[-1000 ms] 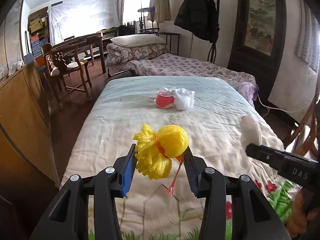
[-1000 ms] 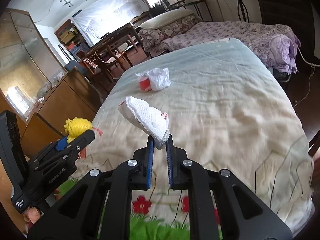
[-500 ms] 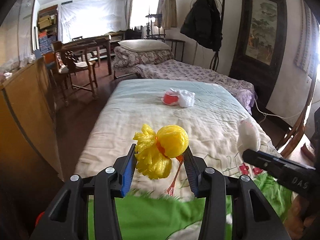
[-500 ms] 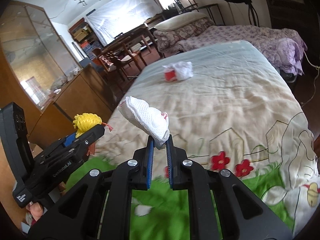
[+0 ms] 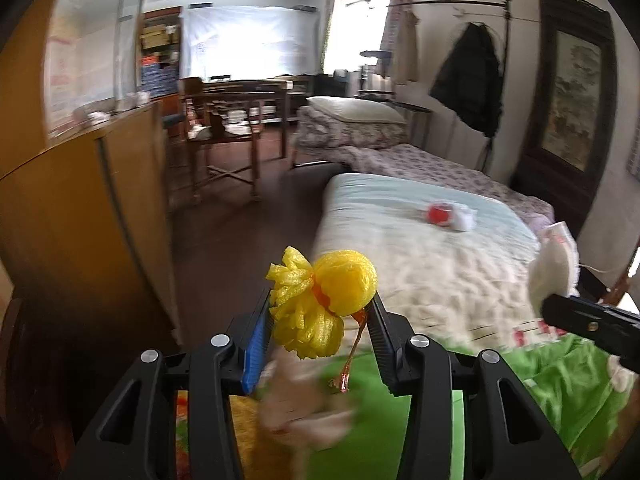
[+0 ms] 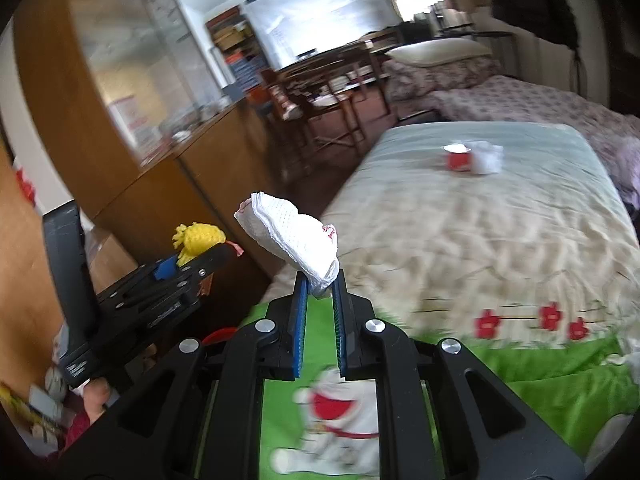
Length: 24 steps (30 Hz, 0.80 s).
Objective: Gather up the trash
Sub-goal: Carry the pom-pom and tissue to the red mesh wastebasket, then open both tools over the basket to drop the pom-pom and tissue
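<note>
The left tongs (image 5: 320, 316) squeeze a soft, light yellow foam net ball (image 5: 320, 300). The right tongs (image 6: 320, 284) pinch a squashy white folded paper wad (image 6: 292, 236) by its end. Both hang above the bed (image 6: 500, 240).

Yellow foam net (image 5: 324, 300); white wad (image 6: 294, 240); red cup (image 6: 457, 159); green-bordered quilt (image 6: 520, 376).

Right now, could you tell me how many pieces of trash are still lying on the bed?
2: a red cup and white crumpled bag beside it, mid-bed. More may be hidden.
</note>
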Tool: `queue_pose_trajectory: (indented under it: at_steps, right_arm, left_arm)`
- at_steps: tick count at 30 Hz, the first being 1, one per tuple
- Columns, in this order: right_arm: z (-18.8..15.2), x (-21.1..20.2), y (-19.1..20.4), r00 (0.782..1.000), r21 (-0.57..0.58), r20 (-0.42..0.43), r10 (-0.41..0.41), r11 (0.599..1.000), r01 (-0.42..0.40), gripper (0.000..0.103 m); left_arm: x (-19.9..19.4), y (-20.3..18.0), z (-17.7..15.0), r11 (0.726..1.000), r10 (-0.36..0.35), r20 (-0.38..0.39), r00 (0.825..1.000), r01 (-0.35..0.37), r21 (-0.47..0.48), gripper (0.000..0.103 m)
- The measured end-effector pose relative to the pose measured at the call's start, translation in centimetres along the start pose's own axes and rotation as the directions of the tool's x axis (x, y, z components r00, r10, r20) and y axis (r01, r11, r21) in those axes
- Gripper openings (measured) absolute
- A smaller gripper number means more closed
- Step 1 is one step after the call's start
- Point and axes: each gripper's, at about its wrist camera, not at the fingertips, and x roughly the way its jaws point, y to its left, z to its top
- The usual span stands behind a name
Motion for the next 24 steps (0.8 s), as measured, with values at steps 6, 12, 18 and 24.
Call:
queue_pose_trajectory:
  at_steps: [6,12,18,24]
  right_arm:
    - [-0.9,2.5,5.6,0.996,-0.09,-0.073,0.049,0.994,-0.056,0.014]
    - [-2.3,4.8,10.1,0.987,-0.161,-0.146,0.073,0.982,-0.097,0.014]
    - [-3.9,7.0,14.0,0.973,-0.215,-0.215,0.083,0.968,-0.13,0.014]
    - [-5.1,8.8,15.3,0.961,-0.238,-0.268,0.073,0.961,-0.14,0.014]
  left_arm:
    - [-1.1,6.8,-2.7,0.995,0.076,-0.033,0.997,-0.078,-0.061,0.045]
    - [-0.2,14.1,-8.2,0.972,0.142,-0.143,0.979,-0.166,-0.166,0.045]
    - [1.1,19.1,-14.1,0.943,0.18,-0.264,0.948,-0.242,-0.228,0.045]
    - [2.6,20.9,-17.2,0.934,0.166,-0.339,0.926,-0.258,-0.249,0.062]
